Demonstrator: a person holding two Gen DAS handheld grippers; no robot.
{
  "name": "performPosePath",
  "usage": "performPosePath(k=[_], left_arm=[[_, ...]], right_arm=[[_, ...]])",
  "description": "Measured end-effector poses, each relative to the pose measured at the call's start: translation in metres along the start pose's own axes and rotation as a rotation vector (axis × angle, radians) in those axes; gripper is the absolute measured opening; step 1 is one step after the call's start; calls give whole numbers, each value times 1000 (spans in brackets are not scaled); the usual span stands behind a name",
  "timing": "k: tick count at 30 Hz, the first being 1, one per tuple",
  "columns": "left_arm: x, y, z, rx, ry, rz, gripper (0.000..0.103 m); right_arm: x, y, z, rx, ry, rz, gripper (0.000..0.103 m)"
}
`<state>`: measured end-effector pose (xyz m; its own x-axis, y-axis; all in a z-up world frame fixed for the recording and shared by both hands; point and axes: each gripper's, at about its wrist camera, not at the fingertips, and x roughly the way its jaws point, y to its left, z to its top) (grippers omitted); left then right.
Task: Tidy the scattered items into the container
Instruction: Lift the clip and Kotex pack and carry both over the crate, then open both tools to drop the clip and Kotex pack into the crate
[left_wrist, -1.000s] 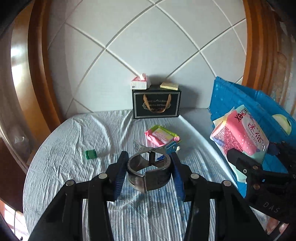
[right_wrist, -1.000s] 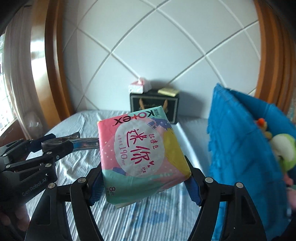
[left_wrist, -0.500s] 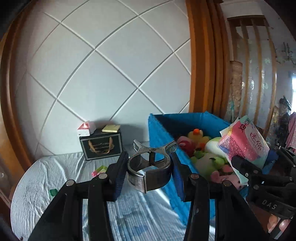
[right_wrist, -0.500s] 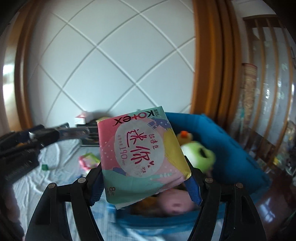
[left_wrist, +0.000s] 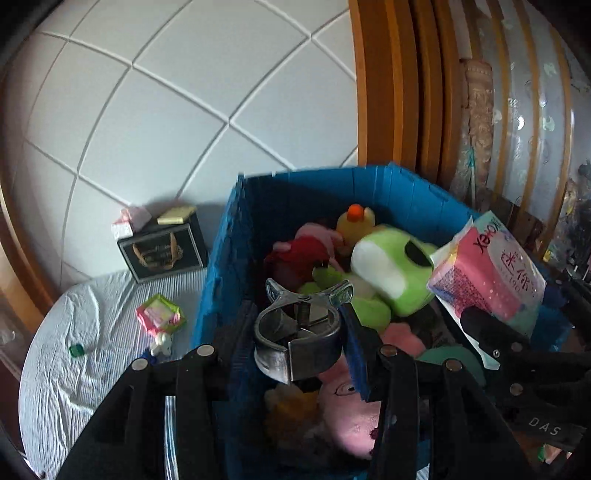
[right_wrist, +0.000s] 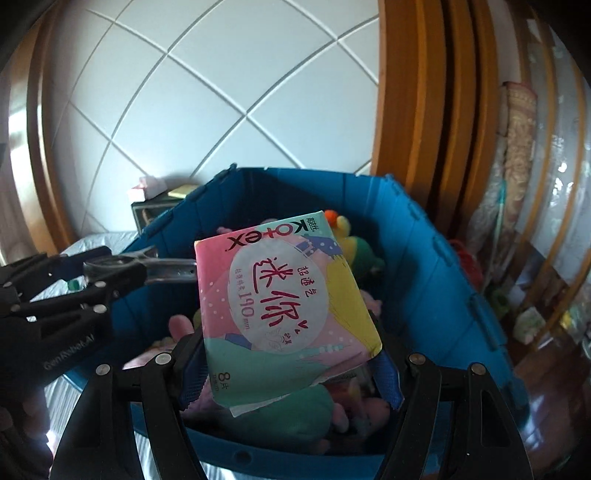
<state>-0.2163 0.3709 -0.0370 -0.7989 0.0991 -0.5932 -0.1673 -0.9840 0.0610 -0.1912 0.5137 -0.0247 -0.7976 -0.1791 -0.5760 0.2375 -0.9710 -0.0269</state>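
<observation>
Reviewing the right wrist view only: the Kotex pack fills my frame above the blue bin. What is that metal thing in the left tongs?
Observer: The left tongs are shut on a metal clamp, held above the blue bin.
Operator: Is anything lying on the bed?
Observer: Yes, a pink-and-green packet, a green cap and a small white toy lie on the sheet.
Operator: What sits in the bin behind my pack?
Observer: A green-and-white plush, right beside the Kotex pack.
</observation>
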Motion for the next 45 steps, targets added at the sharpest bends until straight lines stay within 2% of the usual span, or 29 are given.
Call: performPosePath(k=[6, 11, 12, 13, 15, 16, 24, 27, 32, 36, 42, 45], left_arm=[[23, -2, -13, -17, 85, 41, 45], [30, 5, -18, -44, 126, 47, 45], [30, 6, -19, -46, 126, 50, 48], [28, 7, -20, -47, 124, 53, 52], [24, 8, -21, -46, 111, 55, 68], [22, 8, -22, -45, 103, 55, 69], [13, 14, -22, -54, 91, 50, 70], [9, 11, -23, -43, 84, 55, 70], [-3, 8, -25, -36, 70, 41, 70], [-21, 3, -29, -29, 38, 30, 79], [-46, -2, -38, -29, 16, 14, 79], [-57, -2, -42, -33, 3, 20, 79]], right_arm=[[22, 2, -12, -16, 57, 66, 74], [31, 0, -11, -15, 76, 82, 74], [31, 0, -11, -14, 78, 81, 74], [32, 0, -10, -14, 79, 80, 74], [32, 0, -9, -13, 79, 81, 74], [32, 1, -8, -13, 77, 81, 74], [33, 6, -1, 1, 71, 97, 76], [27, 3, 0, 9, 61, 84, 82], [7, -8, -4, 34, 34, 66, 85], [-14, -16, -10, 48, 13, 51, 87], [-39, -19, -18, 47, -6, 53, 88], [-49, -16, -19, 42, -15, 67, 98]])
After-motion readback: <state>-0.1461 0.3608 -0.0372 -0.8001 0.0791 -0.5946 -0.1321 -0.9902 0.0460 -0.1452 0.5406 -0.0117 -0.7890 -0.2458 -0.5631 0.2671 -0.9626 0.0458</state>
